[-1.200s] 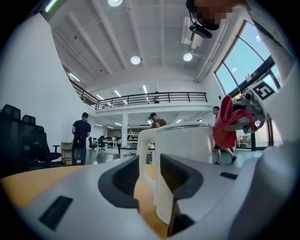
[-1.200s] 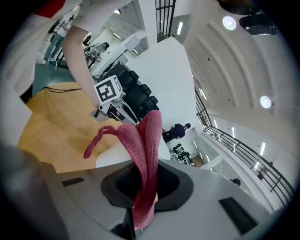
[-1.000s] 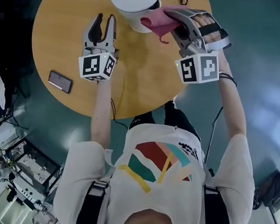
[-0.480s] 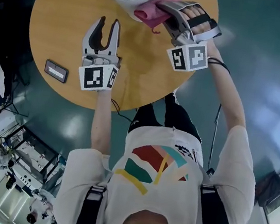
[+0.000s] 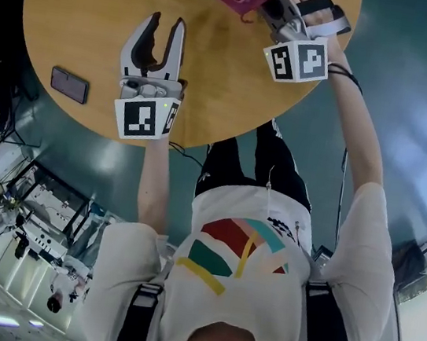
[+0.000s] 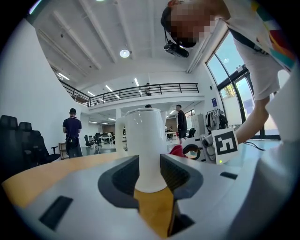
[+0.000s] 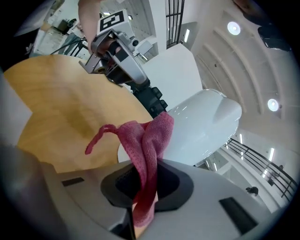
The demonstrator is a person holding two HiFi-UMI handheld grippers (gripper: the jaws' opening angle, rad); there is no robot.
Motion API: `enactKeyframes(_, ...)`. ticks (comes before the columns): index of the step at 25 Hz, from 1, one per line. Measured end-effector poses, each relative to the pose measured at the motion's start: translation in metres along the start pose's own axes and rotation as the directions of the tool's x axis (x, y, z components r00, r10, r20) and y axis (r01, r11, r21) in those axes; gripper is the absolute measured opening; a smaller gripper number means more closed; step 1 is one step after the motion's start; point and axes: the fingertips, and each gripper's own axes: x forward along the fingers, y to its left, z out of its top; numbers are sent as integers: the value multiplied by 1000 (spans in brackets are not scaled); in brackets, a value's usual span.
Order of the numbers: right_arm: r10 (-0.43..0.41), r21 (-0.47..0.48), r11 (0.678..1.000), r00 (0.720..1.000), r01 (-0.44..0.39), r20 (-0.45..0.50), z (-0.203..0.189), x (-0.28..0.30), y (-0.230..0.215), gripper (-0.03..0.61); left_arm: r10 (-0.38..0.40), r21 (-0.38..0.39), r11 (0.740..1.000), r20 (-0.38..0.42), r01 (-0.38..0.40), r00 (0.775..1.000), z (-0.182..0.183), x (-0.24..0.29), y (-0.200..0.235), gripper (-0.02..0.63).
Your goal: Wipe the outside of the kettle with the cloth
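The white kettle (image 7: 201, 126) stands on the round wooden desk (image 5: 85, 19), at its far edge. In the head view only a sliver of it shows at the top of the frame. A pink cloth (image 7: 147, 145) is bunched up against the kettle's side, its upper fold lying on the white wall and a thin loop of it hanging out over the desk. The right tongs (image 7: 145, 183) are clenched on the cloth's lower part, which runs down between the two jaws. The left tongs (image 5: 165, 23) are released, jaws spread with nothing between them. They sit over the middle of the desk, pointing at the kettle but well apart from it. A dark phone (image 5: 69, 85) lies flat near the desk's left rim.
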Motion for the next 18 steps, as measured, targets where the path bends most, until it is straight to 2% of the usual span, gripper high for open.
enactKeyframes(7, 75, -25, 997, 996, -76, -48, -13, 18, 24, 38, 27, -69, 997, 27, -25, 999, -3, -2, 0, 183)
enactKeyframes(18, 158, -53, 985, 983, -164, -93, -24, 24, 41, 38, 11, -103, 995, 44, -7, 999, 3, -1, -6, 184)
